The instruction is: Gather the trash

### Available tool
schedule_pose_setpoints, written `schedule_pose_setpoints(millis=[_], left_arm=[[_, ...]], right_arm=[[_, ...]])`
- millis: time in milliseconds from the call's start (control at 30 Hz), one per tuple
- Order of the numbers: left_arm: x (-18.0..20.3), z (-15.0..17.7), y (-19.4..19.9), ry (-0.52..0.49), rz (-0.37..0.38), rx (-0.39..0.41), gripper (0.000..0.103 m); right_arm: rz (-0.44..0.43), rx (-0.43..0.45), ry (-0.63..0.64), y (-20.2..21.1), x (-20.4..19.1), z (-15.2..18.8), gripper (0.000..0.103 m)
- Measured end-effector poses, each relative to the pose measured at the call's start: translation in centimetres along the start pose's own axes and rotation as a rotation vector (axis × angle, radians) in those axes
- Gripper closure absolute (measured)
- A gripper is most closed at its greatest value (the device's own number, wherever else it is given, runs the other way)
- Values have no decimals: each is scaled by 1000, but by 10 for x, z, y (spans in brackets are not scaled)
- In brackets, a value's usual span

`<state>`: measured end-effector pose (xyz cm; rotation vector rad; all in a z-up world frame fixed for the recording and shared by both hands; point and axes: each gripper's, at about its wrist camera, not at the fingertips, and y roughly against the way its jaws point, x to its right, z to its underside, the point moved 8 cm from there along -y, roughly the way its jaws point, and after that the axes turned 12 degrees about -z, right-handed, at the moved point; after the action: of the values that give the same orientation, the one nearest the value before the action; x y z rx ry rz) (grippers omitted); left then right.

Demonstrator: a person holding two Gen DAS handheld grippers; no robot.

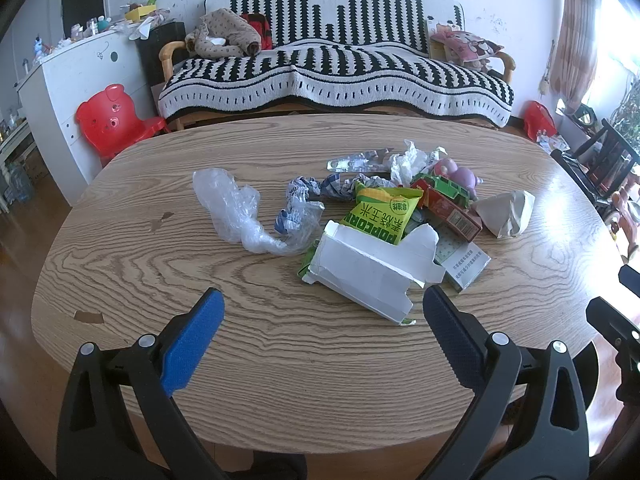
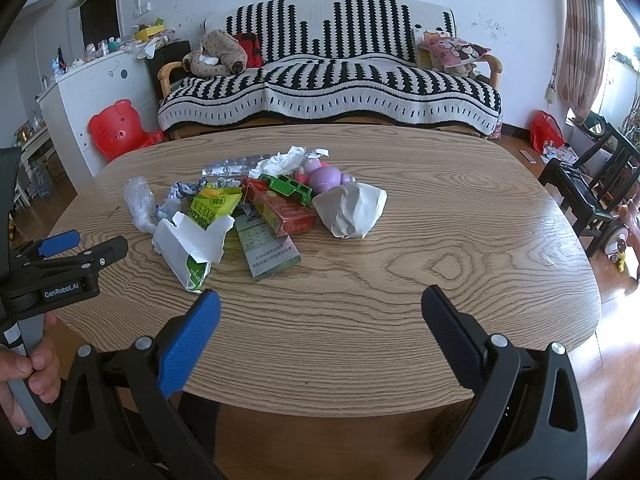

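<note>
A heap of trash lies mid-table: a torn white carton, a yellow-green popcorn bag, a red box, a grey-green box, clear plastic wrap, crumpled grey paper, a green toy car and a purple toy. My left gripper is open and empty, just short of the white carton; it also shows in the right wrist view. My right gripper is open and empty above the table's near part.
The oval wooden table stands before a black-and-white striped sofa. A red pig-faced child chair and a white cabinet stand at the left. Dark chairs stand at the right.
</note>
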<state>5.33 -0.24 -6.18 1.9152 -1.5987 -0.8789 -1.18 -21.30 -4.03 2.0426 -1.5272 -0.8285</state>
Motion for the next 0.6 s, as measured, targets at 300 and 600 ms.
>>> schedule_pose_setpoints(millis=[300, 600], left_arm=[[0, 0, 0, 0, 0, 0, 6], [0, 0, 0, 0, -1, 1, 6]], right_arm=[[0, 0, 1, 0, 0, 0, 6], [0, -1, 1, 1, 0, -1, 6]])
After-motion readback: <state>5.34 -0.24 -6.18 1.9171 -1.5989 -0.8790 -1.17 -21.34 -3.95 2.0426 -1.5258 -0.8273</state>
